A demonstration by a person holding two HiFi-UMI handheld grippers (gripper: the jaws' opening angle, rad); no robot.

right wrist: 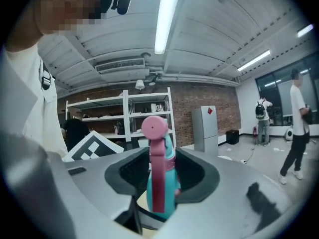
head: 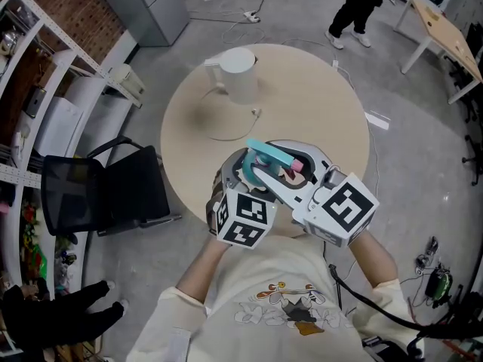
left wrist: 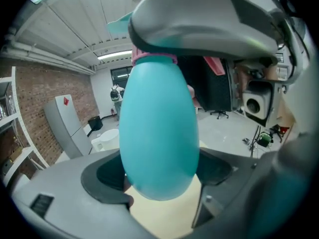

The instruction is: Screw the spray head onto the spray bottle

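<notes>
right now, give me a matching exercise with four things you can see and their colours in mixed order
Things:
1. spray bottle
2. spray head trigger
3. jug on the round table
4. chair beside the table

Colours:
a. black
b. teal
c. white
d. pink

Pairs: 1-b, 2-d, 3-c, 4-a

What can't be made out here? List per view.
- Head view: the joint between head and bottle, hidden by left gripper and right gripper.
- Left gripper view: most of the head, covered by the right gripper's body.
- Right gripper view: the bottle's lower part, behind the head and the gripper's body.
- Head view: small thing by the jug, too small to identify.
</notes>
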